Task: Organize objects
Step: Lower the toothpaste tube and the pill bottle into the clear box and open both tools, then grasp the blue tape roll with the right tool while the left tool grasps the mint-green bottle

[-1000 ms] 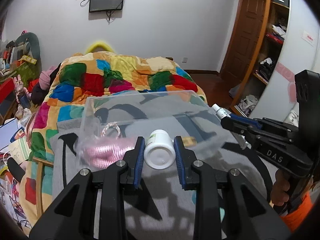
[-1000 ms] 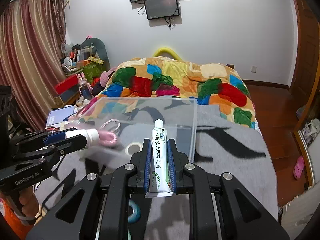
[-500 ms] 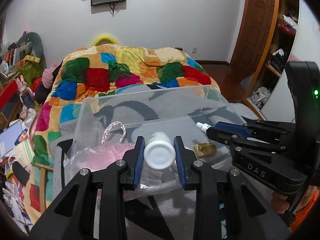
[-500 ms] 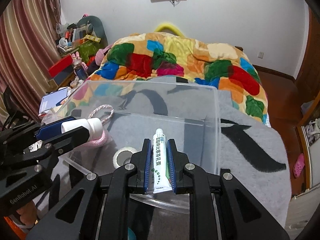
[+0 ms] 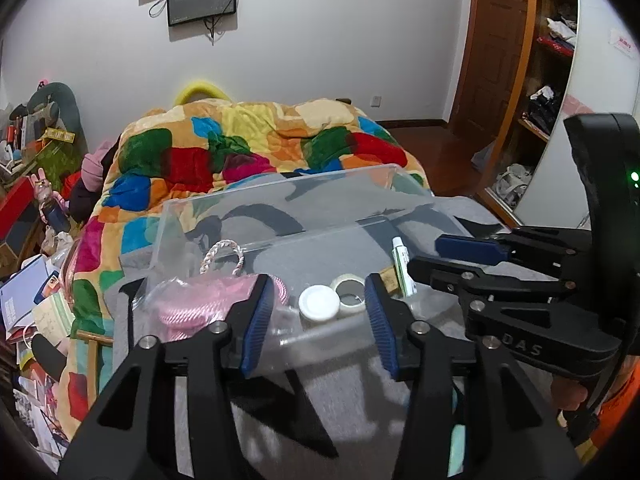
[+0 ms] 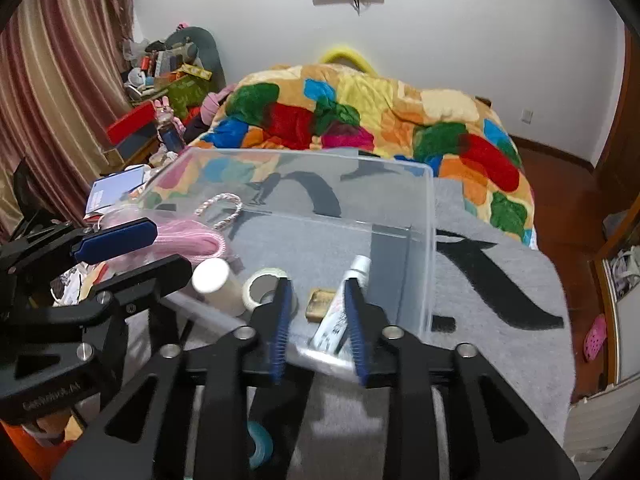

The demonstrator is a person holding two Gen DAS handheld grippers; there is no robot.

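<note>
A clear plastic bin (image 5: 280, 184) (image 6: 431, 240) sits on a grey blanket on the bed. Inside lie a pink rope bundle (image 5: 192, 304) (image 6: 188, 240), a white bottle (image 5: 319, 303) (image 6: 218, 286), a tape roll (image 5: 350, 294) (image 6: 262, 284), a small tan block (image 6: 320, 300) and a white ointment tube (image 5: 402, 266) (image 6: 344, 304). My left gripper (image 5: 316, 320) is open over the bin's near edge, the bottle lying between its jaws. My right gripper (image 6: 318, 320) is open, the tube loose between its jaws. Each gripper shows in the other's view (image 5: 460, 260) (image 6: 132, 252).
A colourful patchwork quilt (image 5: 256, 148) (image 6: 360, 116) covers the bed behind the bin. Cluttered shelves and books (image 6: 160, 80) stand at the left. A wooden door and open wardrobe (image 5: 540, 60) are at the right. A teal tape roll (image 6: 260, 444) lies on the blanket below my right gripper.
Both grippers have opened. The white bottle and the ointment tube have dropped from them into the bin.
</note>
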